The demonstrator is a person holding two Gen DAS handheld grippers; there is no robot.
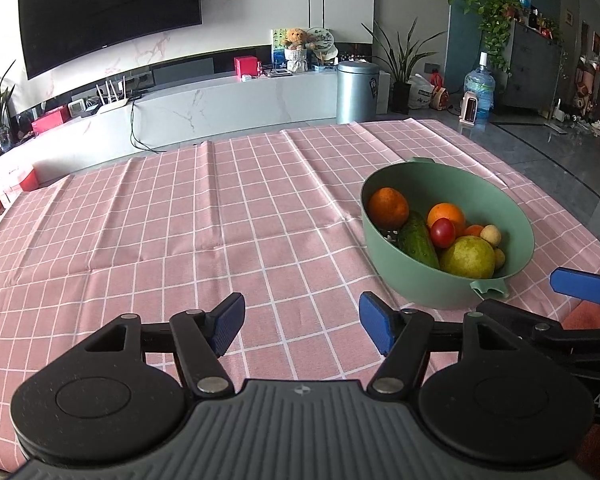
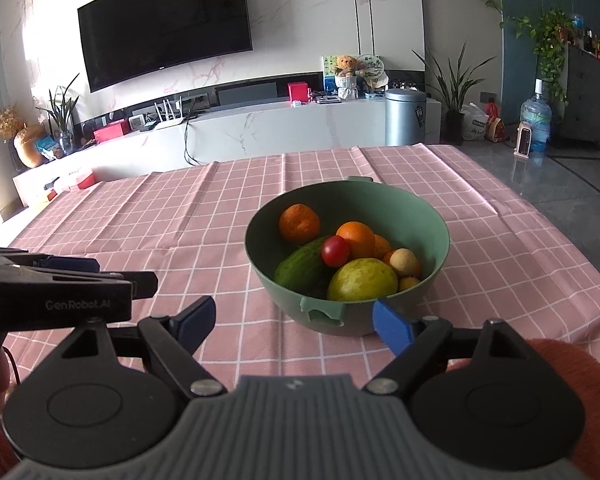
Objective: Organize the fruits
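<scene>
both jaws spread, empty, near green bowl (image 2: 346, 204) of fruit.

The left gripper (image 2: 80, 276), entering the right wrist view at about nine o'clock, carries the pale lettering "GenRobot.AI" on its black side, while in the left wrist view only "A S" shows on the right gripper (image 1: 572, 344) at three o'clock.

We see the left gripper (image 1: 302, 322) spread wide over pink checked cloth (image 1: 160, 220), nothing between its pads. Green bowl (image 1: 420, 292) of fruit sits ahead-right, near the right pad.
</scene>
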